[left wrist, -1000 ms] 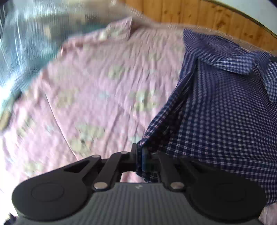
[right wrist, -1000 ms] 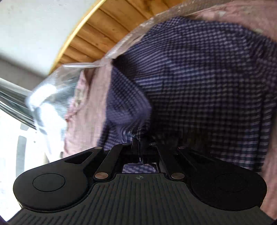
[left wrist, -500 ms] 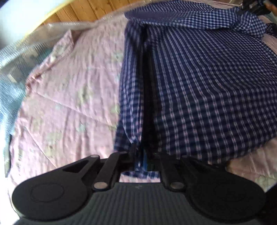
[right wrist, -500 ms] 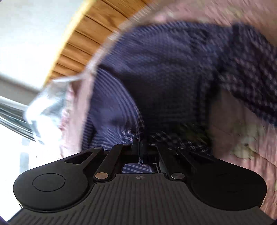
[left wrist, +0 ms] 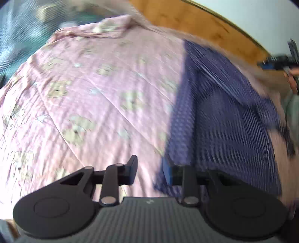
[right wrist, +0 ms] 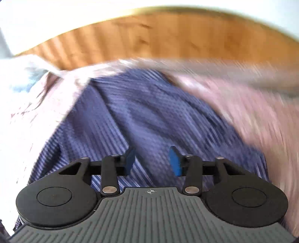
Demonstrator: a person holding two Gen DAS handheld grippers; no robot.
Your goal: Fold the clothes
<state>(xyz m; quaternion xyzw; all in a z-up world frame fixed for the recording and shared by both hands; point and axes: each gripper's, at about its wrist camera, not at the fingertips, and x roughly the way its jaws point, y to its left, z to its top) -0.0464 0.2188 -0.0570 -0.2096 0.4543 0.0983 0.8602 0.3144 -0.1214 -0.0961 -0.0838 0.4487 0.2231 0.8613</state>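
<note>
A navy checked shirt [left wrist: 224, 119] lies on a pink quilt [left wrist: 97, 104] printed with pale bears, close to the wooden headboard [right wrist: 149, 39] at the bed's far edge. Both the left gripper [left wrist: 149, 168] and right gripper [right wrist: 152, 160] hover with fingers spread wide, holding nothing. A white wall [left wrist: 261, 16] rises behind.

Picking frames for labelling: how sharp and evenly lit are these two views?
Left wrist view: the checked shirt is smeared by motion blur, the pink bedspread softer but readable, the gripper crisp. Right wrist view: heavy blur across shirt and headboard, top left blown out white, fisheye bending the edges.
</note>
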